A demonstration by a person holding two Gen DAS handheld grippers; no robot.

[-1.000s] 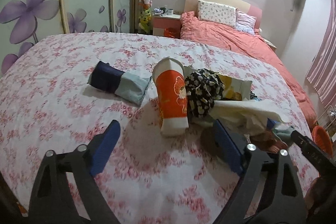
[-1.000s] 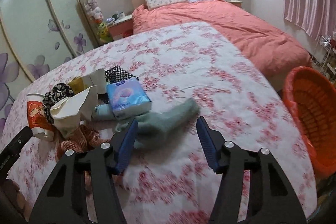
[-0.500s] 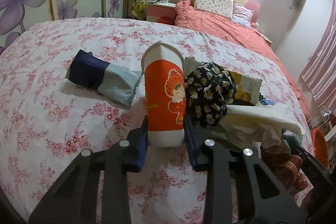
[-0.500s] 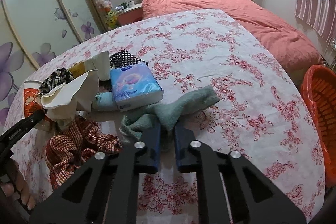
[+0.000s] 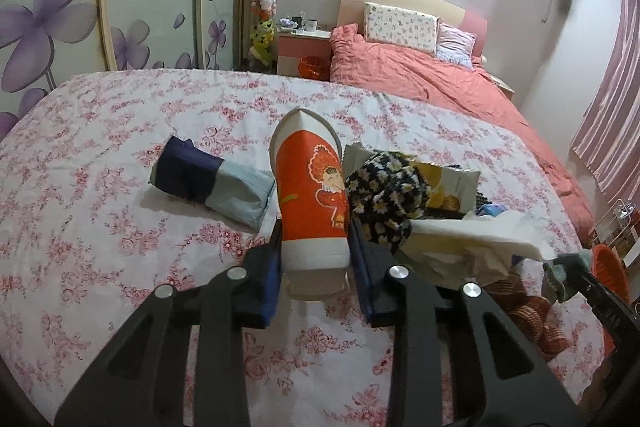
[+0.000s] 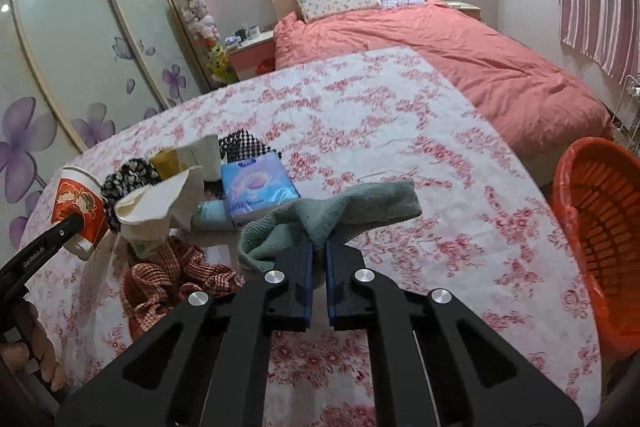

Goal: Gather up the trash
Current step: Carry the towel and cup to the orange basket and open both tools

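Status: both grippers have gone from wide open a second ago to clamped on a load each.

Left gripper (image 5: 316, 255) is closed on the base of the orange paper cup (image 5: 310, 187); pads sit either side of the white bottom band. The cup looks lifted a little off the flowered tablecloth (image 5: 120, 247), tilted with its mouth pointing away; hard to be sure of clearance from this angle, but the right wrist view shows the cup (image 6: 78, 205) held up at the far-left edge of the pile.

Right gripper (image 6: 318, 259) is nearly fully closed, pinching a fold of the green cloth (image 6: 332, 215). Both ends droop to either side, so it is off the table.

Left on the table: folded blue packet (image 5: 208, 183) to the left of the cup, daisy-print cloth (image 5: 384, 195) just right of it, tissue pack (image 6: 258, 189), cream paper (image 6: 156, 203), red woven cloth (image 6: 172, 275) near the front.

Meaning for the task: two items are now secured and ready to move. The orange basket (image 6: 600, 239) sits off the right edge of the table, close to the right gripper and far from the left one. The cloth is probably the easy drop; the cup has to cross over the whole pile. Grip on the cup base is narrow, so it could pivot in transit.
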